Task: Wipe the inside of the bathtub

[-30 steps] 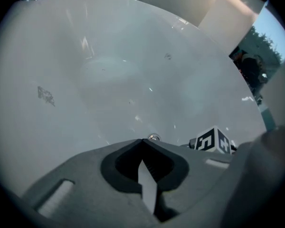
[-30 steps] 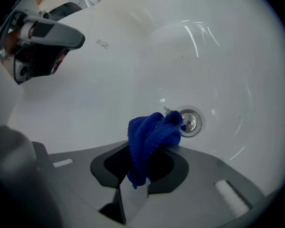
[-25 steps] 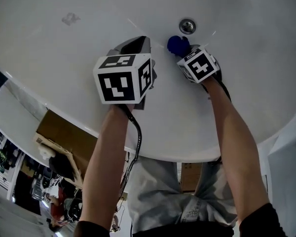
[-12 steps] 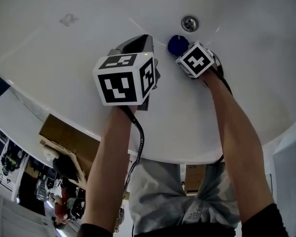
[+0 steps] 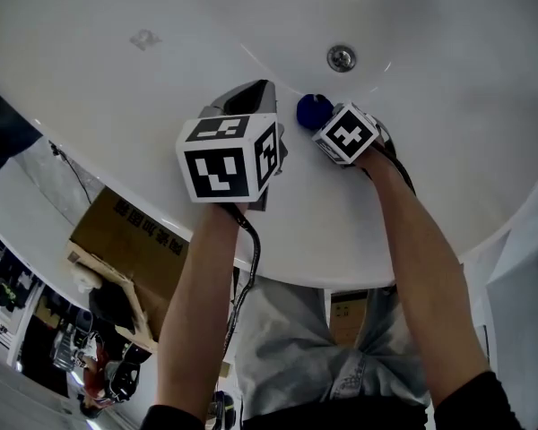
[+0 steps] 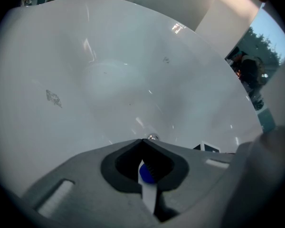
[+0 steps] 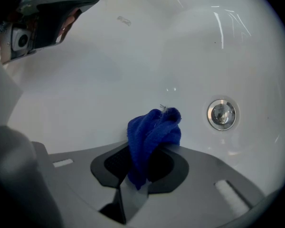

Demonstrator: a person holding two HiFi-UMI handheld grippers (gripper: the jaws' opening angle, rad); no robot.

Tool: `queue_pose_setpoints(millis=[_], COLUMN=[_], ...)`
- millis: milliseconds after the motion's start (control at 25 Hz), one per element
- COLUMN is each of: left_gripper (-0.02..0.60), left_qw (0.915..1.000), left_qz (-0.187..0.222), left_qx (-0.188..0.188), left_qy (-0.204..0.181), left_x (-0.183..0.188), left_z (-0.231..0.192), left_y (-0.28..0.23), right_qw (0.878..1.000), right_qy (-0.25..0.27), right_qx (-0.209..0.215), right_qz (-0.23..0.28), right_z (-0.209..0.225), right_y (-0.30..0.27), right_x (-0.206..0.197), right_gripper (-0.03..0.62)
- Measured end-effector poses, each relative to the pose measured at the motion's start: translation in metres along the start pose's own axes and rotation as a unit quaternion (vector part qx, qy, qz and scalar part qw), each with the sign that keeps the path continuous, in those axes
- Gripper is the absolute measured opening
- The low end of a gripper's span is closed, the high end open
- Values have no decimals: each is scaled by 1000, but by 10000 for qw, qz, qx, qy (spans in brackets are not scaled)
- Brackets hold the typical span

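Little showed how much of the tub (image 5: 430,150) was wiped. My right claw (image 7: 149,148) pinched the cloth (image 7: 154,129) at the wall just ahead, short of the drain (image 7: 222,113); my left claw (image 6: 143,140) hung closed, empty.

- The grey left gripper (image 5: 244,92), on an outstretched bare forearm (image 5: 193,303), had its jaws pressed together.
- The grey right gripper (image 5: 325,117), just beside it, clamped a blue knitted cloth (image 7: 152,132).
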State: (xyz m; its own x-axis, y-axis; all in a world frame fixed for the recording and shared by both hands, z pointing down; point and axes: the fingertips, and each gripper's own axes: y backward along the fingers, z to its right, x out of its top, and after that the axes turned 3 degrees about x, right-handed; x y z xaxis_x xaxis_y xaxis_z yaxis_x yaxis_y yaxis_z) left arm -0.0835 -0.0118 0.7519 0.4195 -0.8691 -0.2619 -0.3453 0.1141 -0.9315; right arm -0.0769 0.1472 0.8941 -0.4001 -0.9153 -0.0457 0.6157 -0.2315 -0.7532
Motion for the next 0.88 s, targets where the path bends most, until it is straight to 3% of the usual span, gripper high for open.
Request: queue_pose_setpoints(millis=[880], left_gripper=[5], left_qw=[9997], left_qz=[184], left_qx=[142], left_qy=[-109], left_x=[-10], left_z=[19], left_y=[72], right_qw=[9970], right_qy=[260], right_qx=[642], right_qz=[340], right_z=[-101], right_y=[57], right_x=[-13], right_gripper=[82])
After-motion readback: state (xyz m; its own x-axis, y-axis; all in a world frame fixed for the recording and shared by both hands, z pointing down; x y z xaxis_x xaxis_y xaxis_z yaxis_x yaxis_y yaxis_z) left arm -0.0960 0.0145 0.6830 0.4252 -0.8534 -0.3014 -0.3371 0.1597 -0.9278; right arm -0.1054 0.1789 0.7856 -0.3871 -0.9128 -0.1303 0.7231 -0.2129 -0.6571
